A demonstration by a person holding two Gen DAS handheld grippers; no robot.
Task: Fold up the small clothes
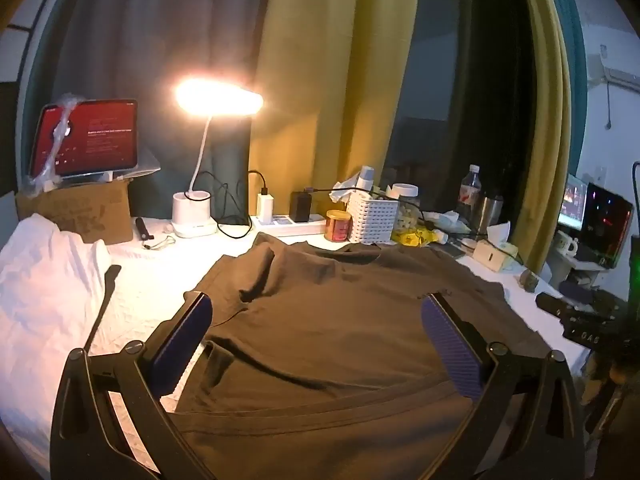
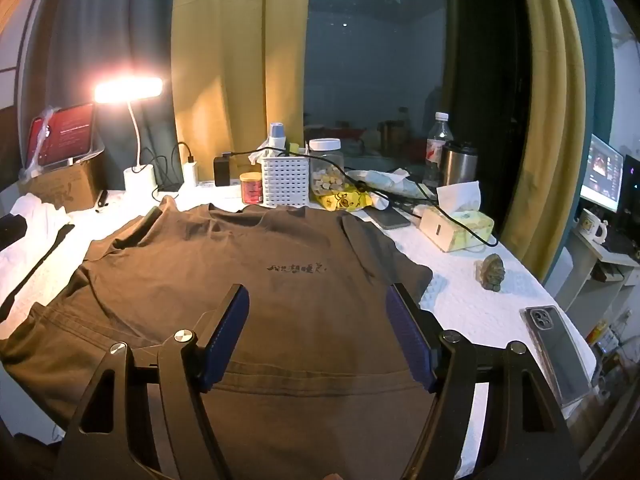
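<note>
A brown T-shirt [image 1: 332,320] lies spread flat on the white-covered table, collar at the far side, hem toward me. It also shows in the right wrist view [image 2: 240,280], with dark printed characters on its chest. My left gripper [image 1: 316,308] hovers open above the shirt's left half, its blue pads [image 1: 188,340] wide apart and empty. My right gripper [image 2: 318,300] hovers open above the shirt's lower middle, its blue pads [image 2: 226,332] apart and empty. Neither gripper touches the cloth.
A white garment [image 1: 44,280] lies at the left. A lit desk lamp [image 1: 218,98], tablet on a box [image 1: 86,138], white basket [image 2: 286,180], red can [image 2: 251,188], jar, bottle, tissue box [image 2: 456,224], stone figure [image 2: 492,272] and phone [image 2: 556,344] ring the shirt.
</note>
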